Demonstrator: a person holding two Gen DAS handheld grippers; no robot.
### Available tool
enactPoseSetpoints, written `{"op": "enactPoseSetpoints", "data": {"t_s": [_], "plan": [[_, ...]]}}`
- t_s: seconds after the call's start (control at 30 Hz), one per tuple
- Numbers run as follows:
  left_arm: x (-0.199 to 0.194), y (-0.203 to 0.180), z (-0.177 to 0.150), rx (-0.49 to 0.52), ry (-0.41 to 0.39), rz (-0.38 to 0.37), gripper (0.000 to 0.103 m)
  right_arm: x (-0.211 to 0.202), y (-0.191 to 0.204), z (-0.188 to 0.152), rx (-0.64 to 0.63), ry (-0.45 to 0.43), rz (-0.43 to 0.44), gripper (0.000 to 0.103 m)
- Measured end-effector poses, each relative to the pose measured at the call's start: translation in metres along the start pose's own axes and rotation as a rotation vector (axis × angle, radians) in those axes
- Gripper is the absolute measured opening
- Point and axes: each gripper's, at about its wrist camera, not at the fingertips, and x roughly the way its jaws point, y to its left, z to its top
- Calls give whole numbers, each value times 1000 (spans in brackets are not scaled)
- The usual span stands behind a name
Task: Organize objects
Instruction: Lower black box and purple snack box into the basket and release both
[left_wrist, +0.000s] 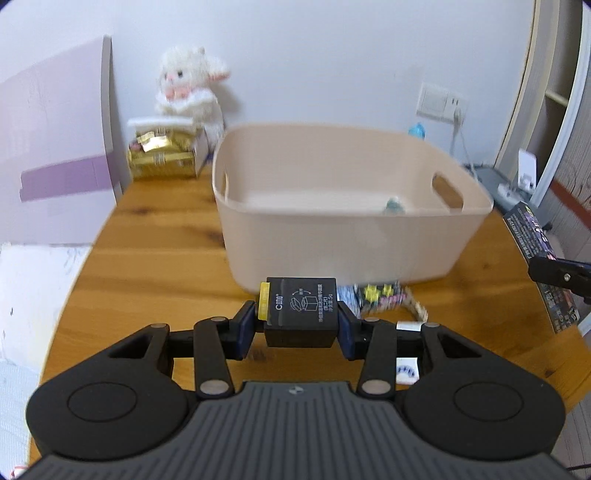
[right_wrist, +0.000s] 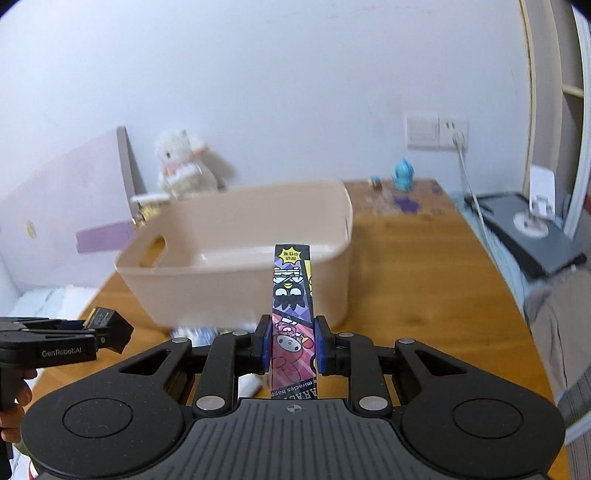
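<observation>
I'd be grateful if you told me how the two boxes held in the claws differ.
The black box in the left claw is squat and plain, with white print and a yellow tab; the cartoon box in the right claw is tall, slim and colourful. Both are clamped near the beige bin.

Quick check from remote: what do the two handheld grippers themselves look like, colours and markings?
Both match: the left gripper and right gripper have black linkage arms with silver pivot pins, blue finger pads, and a ribbed grey base. White "GenRobot.AI" lettering marks the left gripper's side.
</observation>
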Motion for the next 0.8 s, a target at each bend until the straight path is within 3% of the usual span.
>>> {"op": "enactPoseSetpoints", "data": {"t_s": [0.23,0.47,0.8], "plan": [[-14,0,27,11,-71,-11,47,2,4,33,-15,-60,4,21],[3,1,55,22,-103,16,47,25,4,63,-24,-83,1,21],[61,-9,83,46,-54,75,47,79,12,81,-31,-28,-16,21]]}}
